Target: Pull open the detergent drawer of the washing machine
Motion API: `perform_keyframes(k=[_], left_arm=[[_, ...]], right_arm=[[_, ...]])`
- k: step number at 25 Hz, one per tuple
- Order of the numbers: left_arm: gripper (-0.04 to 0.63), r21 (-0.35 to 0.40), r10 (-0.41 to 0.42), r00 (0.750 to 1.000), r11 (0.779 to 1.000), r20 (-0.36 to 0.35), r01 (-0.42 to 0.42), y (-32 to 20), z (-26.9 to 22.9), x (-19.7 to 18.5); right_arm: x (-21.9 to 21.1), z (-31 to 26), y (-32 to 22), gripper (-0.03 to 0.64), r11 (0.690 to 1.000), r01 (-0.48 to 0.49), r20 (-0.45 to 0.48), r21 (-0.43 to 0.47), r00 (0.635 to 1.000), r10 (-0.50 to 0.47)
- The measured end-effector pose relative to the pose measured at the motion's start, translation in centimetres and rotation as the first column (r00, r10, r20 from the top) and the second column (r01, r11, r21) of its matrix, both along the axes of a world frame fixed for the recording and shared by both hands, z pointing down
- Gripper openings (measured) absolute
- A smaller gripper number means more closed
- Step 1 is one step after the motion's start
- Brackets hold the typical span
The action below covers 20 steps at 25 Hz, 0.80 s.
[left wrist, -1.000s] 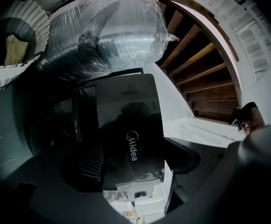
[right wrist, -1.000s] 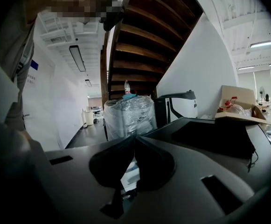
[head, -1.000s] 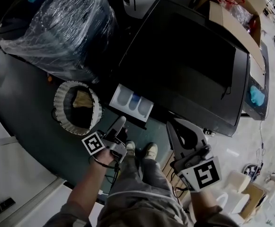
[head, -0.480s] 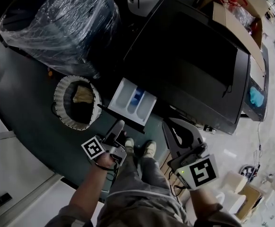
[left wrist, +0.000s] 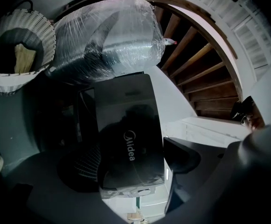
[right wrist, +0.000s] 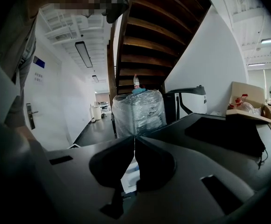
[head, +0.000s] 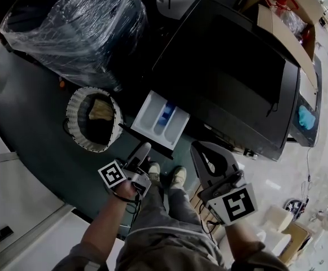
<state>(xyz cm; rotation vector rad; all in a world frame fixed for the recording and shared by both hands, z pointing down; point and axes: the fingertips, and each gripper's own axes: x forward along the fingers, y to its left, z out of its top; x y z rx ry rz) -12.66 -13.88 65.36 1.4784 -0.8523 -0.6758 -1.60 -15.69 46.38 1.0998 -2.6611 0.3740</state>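
The black washing machine [head: 231,78] fills the middle of the head view. Its white detergent drawer [head: 152,114] stands pulled out toward me, a blue insert in one compartment. My left gripper [head: 143,150] sits just below the drawer's dark front edge. In the left gripper view its jaws [left wrist: 133,164] are open, framing the machine's front [left wrist: 126,120]; I cannot tell whether they touch the drawer. My right gripper [head: 200,151] hangs in front of the machine, right of the drawer. Its jaws [right wrist: 134,146] are shut on nothing, and a slice of the drawer [right wrist: 129,169] shows behind them.
A white woven basket [head: 93,119] with cloth inside stands left of the drawer. Behind it is a big appliance wrapped in plastic film [head: 79,27]. A cardboard box [head: 288,21] lies beyond the machine. My shoes [head: 166,176] are on the dark floor below the drawer.
The drawer now stands farther out of the machine than a second ago. The right gripper has drifted slightly left. The left gripper has stayed close under the drawer's front.
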Motion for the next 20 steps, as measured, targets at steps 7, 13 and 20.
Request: perform_keyframes(k=[7, 13, 20], left_arm=[[0.422, -0.084, -0.034, 0.992, 0.995, 0.125, 0.045, 0.4, 0.1, -0.3], [0.42, -0.052, 0.039, 0.932, 0.998, 0.361, -0.022, 0.6, -1.9, -0.8], [0.413, 0.023, 0.077, 0.846, 0.994, 0.528, -0.105, 0.5, -7.0, -0.6]], right_arm=[[-0.6, -2.1, -0.3, 0.032, 0.999, 0.021, 0.001, 0.024, 1.0, -0.021], [-0.1, -5.2, -0.3, 0.031, 0.998, 0.019, 0.0, 0.065, 1.0, -0.019], [1.5, -9.3, -0.4, 0.032, 0.992, -0.006, 0.002, 0.122, 1.0, 0.006]])
